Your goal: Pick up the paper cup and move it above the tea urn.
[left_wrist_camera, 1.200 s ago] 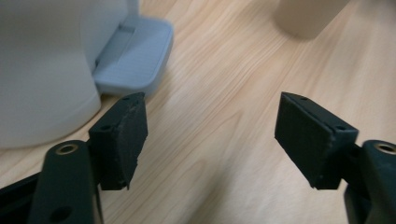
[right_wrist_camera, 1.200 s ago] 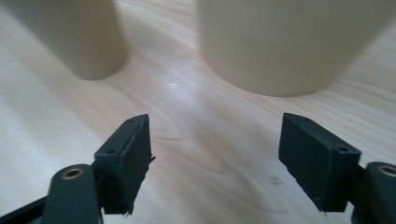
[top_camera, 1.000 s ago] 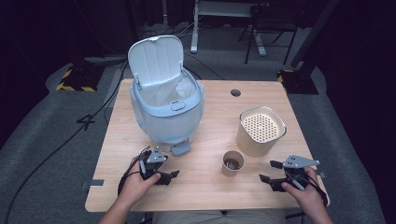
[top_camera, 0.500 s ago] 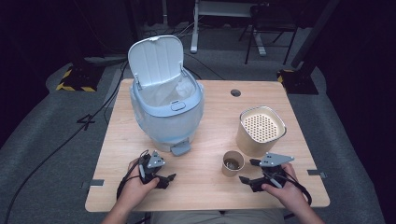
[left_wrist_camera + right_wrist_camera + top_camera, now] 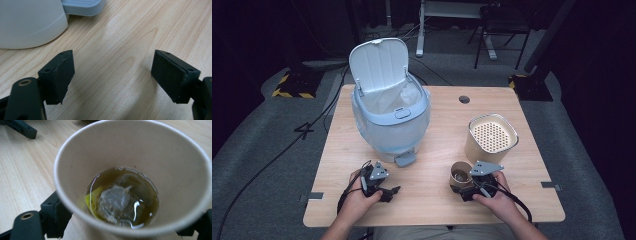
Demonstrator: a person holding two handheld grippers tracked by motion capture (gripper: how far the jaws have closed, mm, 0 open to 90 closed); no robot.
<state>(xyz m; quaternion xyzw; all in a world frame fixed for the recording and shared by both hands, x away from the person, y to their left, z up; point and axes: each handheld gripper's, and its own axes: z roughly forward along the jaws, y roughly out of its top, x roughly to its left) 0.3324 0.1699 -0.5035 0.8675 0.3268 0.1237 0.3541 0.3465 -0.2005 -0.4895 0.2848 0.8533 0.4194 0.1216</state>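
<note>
Since a second ago my right gripper (image 5: 466,191) has slid left to the cup (image 5: 459,175) at the table's (image 5: 512,200) five o'clock. Its jaws, just closing, flank the cup; whether they press I cannot tell. My left gripper (image 5: 388,192) gapes wide, holding nothing.

Light wooden table (image 5: 437,120), rectangular, pale grain, with a round cable hole (image 5: 464,99) near its far edge. Standing on it: a pale blue pedal bin (image 5: 391,125) at left centre, lid raised, liner inside, its pedal (image 5: 405,159) facing the near edge. At right, a tan container (image 5: 491,138) with a perforated cream top. Just in front of that container, toward the near edge, an open paper cup (image 5: 459,176) holding brown liquid and a tea bag (image 5: 117,200). The table stands on grey carpet (image 5: 257,165).
</note>
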